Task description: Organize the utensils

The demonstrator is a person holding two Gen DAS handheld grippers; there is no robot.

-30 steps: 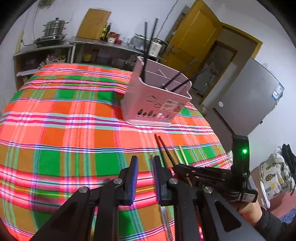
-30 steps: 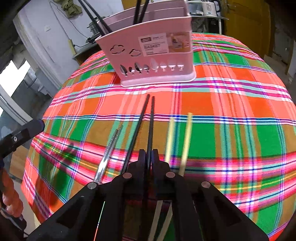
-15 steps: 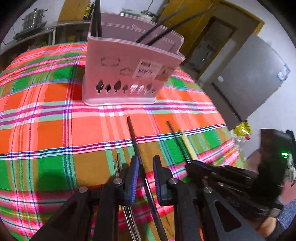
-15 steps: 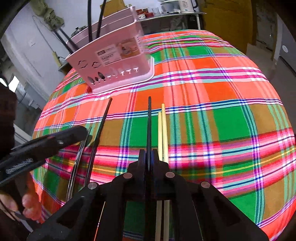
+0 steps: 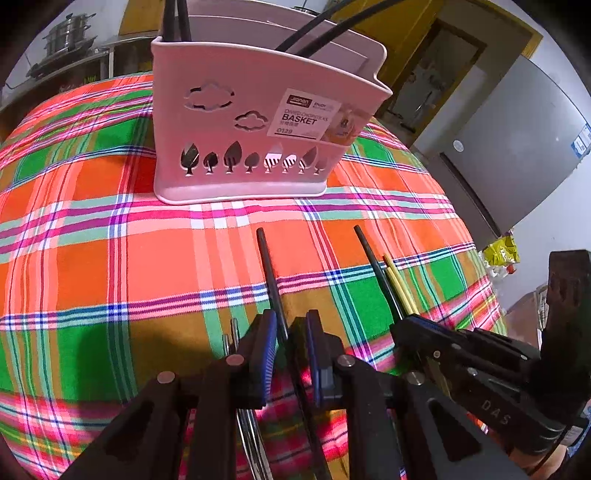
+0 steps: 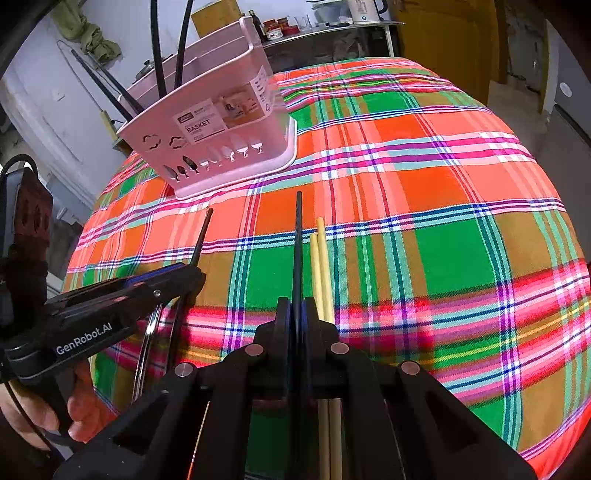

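**Inspector:** Site noted: a kitchen room with a yellow door (image 5: 417, 44), stacked steel pots (image 5: 66, 33) on a shelf, and a round counter under a plaid cloth (image 6: 443, 184) of orange, green and pink.

**Operator:** And my right claw?

**Inspector:** Your right claw (image 6: 296, 306) is closed tight on a black chopstick (image 6: 297, 251). The pads meet on its shaft, and the tip points out over the cloth towards the basket. Just beside it on the right, two yellow chopsticks (image 6: 321, 266) lie flat and side by side. They run under the claw body.

**Operator:** The left one?

**Inspector:** Your left claw (image 5: 291, 325) stands a little apart, the jaws astride a second black chopstick (image 5: 269, 273) that lies on the cloth. The gap is wider than the stick, so I record no grip. I cannot tell whether one pad brushes it. Just to the left of that claw, a pair of steel chopsticks (image 5: 231, 332) lies on the cloth and passes beneath it. Your hand (image 6: 55, 406) is wrapped around the left handle at the counter edge.

**Operator:** Where is the basket?

**Inspector:** The pink basket (image 5: 258, 110) stands upright further in on the counter, clear of both claws and of every loose stick. Its label faces you. Four black chopsticks (image 6: 157, 44) stand in it already, two at each end, leaning out over the rim.
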